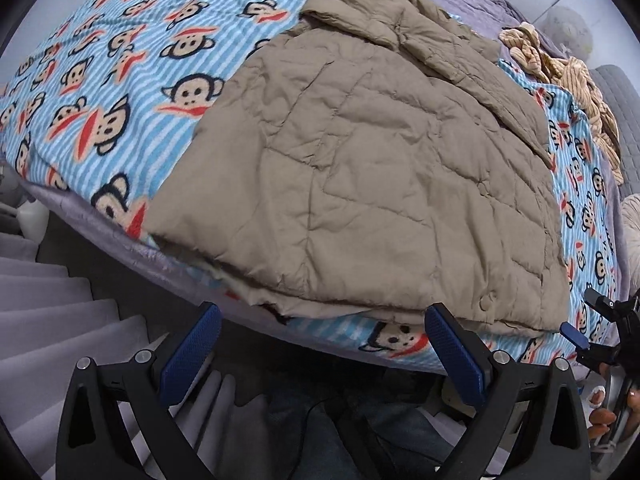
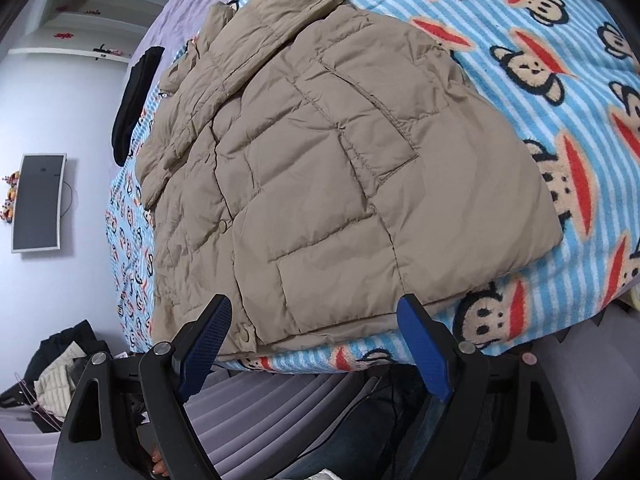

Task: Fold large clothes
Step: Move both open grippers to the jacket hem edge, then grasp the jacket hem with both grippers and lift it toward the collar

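Jacket [image 1: 360, 184] lies flat on monkey-print blanket [image 1: 100, 92], long axis running from hem at near bed edge away to collar. Hem sits just ahead of your left gripper [image 1: 324, 344] and right gripper [image 2: 316, 332]; both spread, empty, about equally near.

Bedroom in a home. Beyond the tips of both tongs, a bed [image 1: 100, 236] with lilac quilted cover, overlaid by a blue-striped fleece blanket [image 1: 120, 40] printed with cartoon monkey faces. Spread on the blanket, a beige quilted jacket [image 2: 320, 160]; far right of the left tongs, a crumpled striped garment [image 1: 560, 68]. Left of the right tongs, a white wall with recessed shelves [image 2: 100, 12], a wall-mounted screen [image 2: 38, 202] and, lower down, a heap of clothes [image 2: 60, 376]. Below the tongs, a pleated bed skirt [image 1: 60, 320].
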Tool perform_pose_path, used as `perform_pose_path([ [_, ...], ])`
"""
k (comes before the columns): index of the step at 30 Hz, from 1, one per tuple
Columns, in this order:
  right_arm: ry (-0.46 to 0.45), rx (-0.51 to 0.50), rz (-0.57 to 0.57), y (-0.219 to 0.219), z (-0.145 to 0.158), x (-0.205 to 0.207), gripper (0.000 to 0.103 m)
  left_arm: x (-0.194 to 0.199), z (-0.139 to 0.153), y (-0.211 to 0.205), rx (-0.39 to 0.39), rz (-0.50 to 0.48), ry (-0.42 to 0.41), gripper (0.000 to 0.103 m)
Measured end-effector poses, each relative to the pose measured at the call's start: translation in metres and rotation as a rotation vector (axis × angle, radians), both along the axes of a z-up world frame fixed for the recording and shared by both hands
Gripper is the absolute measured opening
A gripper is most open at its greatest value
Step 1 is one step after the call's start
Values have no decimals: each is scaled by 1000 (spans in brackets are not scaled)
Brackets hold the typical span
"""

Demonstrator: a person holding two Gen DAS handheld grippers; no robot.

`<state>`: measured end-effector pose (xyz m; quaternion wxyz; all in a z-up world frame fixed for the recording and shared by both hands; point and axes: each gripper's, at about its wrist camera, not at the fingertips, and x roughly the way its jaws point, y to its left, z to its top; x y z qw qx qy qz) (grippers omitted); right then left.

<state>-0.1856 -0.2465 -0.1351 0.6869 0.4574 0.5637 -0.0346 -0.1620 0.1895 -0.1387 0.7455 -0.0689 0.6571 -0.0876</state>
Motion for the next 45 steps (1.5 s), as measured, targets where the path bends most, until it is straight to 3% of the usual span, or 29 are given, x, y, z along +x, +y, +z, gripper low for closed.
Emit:
perform_pose_path([
  [5,39,36,-18,-9,-13,-15,87,-4,-24,26,-39,55,73,102],
  [8,70,138,-85,-16,-31,-27,87,-1,-38,36,-95,109,114,102],
  [11,76,215,-164,-20,-44,-40,87,6,-46,37,-133,136,113,102],
  [22,99,303,-272,-22,-82,-42,87,47,-60,13,-217,106,81,99],
  [26,81,350,-323,-22,-98,-34,87,58,-63,6,-248,93,98,77],
  [28,63,369,-347,-23,-103,-29,87,62,-63,3,-242,67,101,41],
  [30,56,385,-367,-22,-105,-25,87,66,-57,6,-230,52,89,18],
  [32,49,392,-391,-22,-105,-24,87,68,-48,14,-254,59,69,15],
  [33,45,395,-406,-21,-104,-24,85,69,-42,18,-269,62,53,15],
  [35,40,379,-430,-22,-99,-25,61,73,-29,23,-290,52,21,15],
  [36,41,361,-427,-22,-96,-24,29,75,-24,23,-299,43,7,15],
  [37,45,338,-416,-22,-93,-22,12,77,-20,24,-304,34,-4,15],
  [40,-2,283,-384,-21,-72,-12,9,86,-4,24,-323,16,-38,10],
  [45,-97,204,-346,-24,-34,1,8,104,24,27,-374,2,-96,10],
])
